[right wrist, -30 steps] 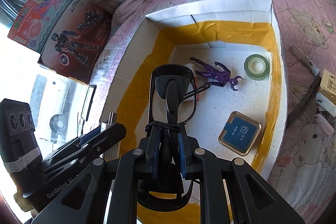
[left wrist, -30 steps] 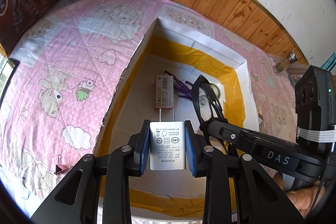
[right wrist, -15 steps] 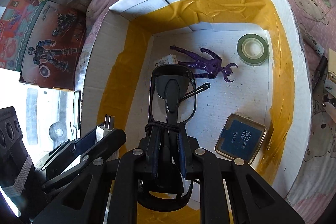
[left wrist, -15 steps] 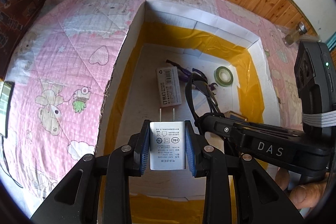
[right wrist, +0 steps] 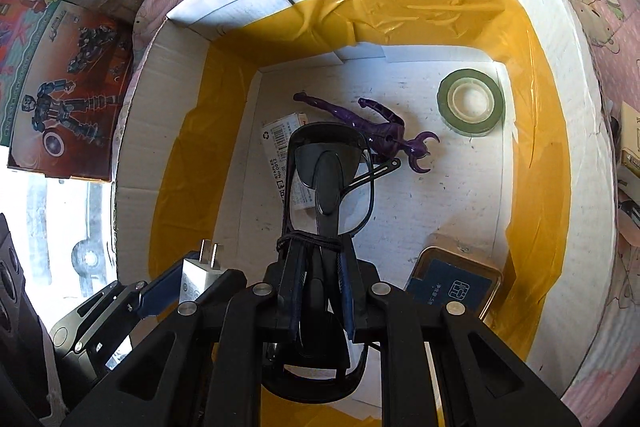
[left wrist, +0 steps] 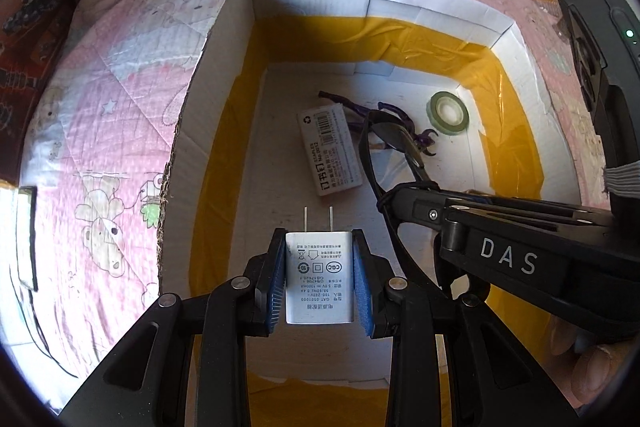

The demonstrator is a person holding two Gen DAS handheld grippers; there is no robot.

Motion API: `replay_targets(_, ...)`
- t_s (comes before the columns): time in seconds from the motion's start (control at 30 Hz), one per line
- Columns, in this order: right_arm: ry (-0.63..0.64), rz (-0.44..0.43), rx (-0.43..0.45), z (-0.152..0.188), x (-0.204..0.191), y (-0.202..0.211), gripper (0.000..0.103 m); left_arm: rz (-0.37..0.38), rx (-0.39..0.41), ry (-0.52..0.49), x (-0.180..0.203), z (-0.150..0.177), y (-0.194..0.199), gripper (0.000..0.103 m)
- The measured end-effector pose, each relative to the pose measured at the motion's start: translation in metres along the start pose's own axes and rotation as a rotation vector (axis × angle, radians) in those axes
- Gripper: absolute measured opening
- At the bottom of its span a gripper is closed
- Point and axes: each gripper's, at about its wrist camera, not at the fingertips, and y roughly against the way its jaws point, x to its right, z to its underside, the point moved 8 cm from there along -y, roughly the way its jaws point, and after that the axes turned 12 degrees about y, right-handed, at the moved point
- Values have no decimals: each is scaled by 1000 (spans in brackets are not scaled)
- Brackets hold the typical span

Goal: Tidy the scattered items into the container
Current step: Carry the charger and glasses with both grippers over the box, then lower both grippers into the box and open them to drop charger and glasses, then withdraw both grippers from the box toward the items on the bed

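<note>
Left wrist: left tongs clamp white charger over cardboard box; right tongs clamp black glasses.

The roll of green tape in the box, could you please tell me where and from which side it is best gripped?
Grip the roll of green tape across its ring wall, one finger in the open core and one outside, coming straight down from above. It lies flat on the box floor near the far right corner, hole facing up, so a side approach looks cramped.

Sunglasses hide part of the staple box; right tongs cover the blue tin's near-left corner.
</note>
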Motion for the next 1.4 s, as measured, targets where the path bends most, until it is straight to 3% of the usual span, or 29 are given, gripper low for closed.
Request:
replay_targets(0.3, -12, 20, -7, -4, 3, -6, 21, -21, -6, 19, -4, -6, -7, 32)
replay_targets(0.77, -4, -36, 12, 4, 4, 8, 23, -44, 12, 5, -5, -1, 0, 35)
replay_targets(0.87, 14, -48, 26, 7, 2, 17, 32, -59, 37, 3, -7, 2, 12, 40)
replay_targets(0.97, 56, -79, 33, 13, -6, 28, 35, -67, 58, 1, -10, 3, 22, 41)
replay_targets(1.17, 179, -69, 117, 25, -12, 67, 35, -75, 99, -5, -8, 17, 48, 41)
replay_targets(1.4, 306, -80, 296, 38, -15, 121, 35, -70, 183, -31, 11, 33, 88, 41)
